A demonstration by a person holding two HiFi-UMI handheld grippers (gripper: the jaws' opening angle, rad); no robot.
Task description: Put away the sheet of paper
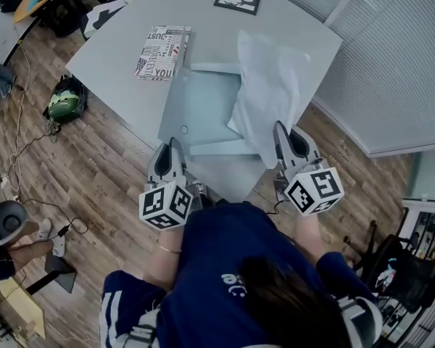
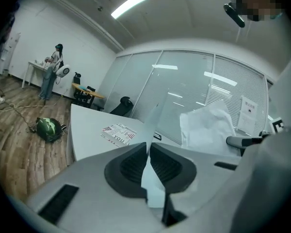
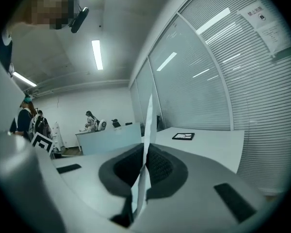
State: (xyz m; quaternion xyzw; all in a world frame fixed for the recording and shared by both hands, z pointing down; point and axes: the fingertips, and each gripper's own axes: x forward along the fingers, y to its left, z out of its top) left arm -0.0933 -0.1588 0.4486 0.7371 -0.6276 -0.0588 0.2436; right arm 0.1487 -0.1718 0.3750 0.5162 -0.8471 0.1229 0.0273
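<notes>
**Both tools clamped: paper in the right, folder cover in the left**

Left tool (image 2: 149, 148): jaws pinched on a thin, pale translucent sheet, the cover of the folder (image 1: 201, 107). The cover rises tilted out of the jaws. The folder lies open at the near edge of the worktop (image 1: 116, 56), its grey-blue leaf spread flat.

Right tool (image 3: 146, 154): jaws closed tight on the near edge of the sheet of paper (image 1: 266, 85). The sheet is white and crumpled. It stands up from the jaws and drapes over the folder's right side, toward the worktop's right edge.

Also on the worktop: a printed booklet (image 1: 162, 51) just beyond the folder near the left edge, and a black-framed picture (image 1: 237, 1) by the far edge, well apart from both tools.
</notes>
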